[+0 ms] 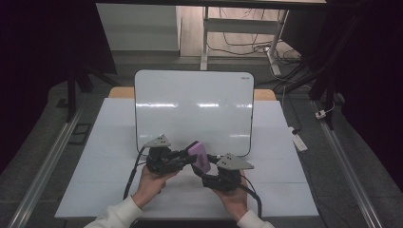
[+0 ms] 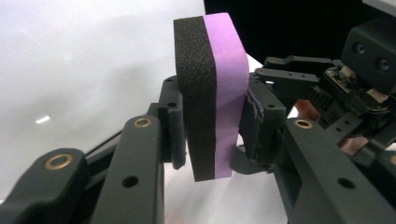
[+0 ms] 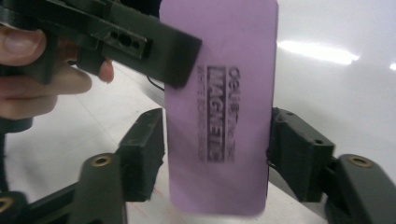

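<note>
A purple eraser point(image 1: 199, 156) with a black felt face is held in the air over the near edge of a whiteboard point(image 1: 192, 104) that lies flat on the table. My left gripper point(image 1: 190, 156) comes in from the left and is shut on the eraser point(image 2: 229, 93), one jaw on the felt and one on the purple side. My right gripper point(image 1: 206, 166) reaches up from the near right, its jaws pressed against the two long edges of the eraser point(image 3: 219, 116). The printed purple face reads "MAGNETIC".
The white table top point(image 1: 109, 180) extends on both sides of the whiteboard. A power strip point(image 1: 298, 138) lies on the floor at the right. Desk legs and loose cables point(image 1: 247, 45) stand beyond the far edge.
</note>
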`<move>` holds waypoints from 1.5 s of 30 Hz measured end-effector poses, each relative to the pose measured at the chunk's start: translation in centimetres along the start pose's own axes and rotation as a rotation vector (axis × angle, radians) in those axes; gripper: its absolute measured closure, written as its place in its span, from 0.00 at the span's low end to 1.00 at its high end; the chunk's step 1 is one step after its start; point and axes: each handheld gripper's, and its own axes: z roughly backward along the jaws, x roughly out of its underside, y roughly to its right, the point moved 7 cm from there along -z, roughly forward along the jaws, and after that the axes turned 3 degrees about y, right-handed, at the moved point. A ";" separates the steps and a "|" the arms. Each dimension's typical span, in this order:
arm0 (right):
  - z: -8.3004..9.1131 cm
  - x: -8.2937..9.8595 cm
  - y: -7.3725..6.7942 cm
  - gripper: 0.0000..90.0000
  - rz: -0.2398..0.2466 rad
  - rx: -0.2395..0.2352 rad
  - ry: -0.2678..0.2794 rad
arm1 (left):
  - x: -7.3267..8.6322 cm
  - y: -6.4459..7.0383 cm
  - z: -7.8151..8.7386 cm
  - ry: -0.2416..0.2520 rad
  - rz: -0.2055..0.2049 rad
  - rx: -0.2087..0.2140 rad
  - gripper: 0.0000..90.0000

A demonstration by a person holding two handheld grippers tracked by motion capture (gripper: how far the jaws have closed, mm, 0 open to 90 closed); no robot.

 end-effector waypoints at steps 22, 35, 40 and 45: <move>9.2 2.4 10.3 0.43 -0.028 0.192 -0.028 | -2.1 -4.9 7.9 0.068 0.004 -0.204 0.70; 10.9 4.6 13.0 0.42 -0.030 0.231 -0.092 | -3.5 -6.1 9.9 0.076 -0.013 -0.260 0.70; 10.9 4.8 13.1 0.42 -0.036 0.230 -0.100 | -6.0 -7.4 11.4 0.098 -0.005 -0.311 0.70; 10.8 5.0 13.3 0.42 -0.040 0.224 -0.104 | -8.4 -8.5 12.5 0.099 -0.009 -0.389 0.70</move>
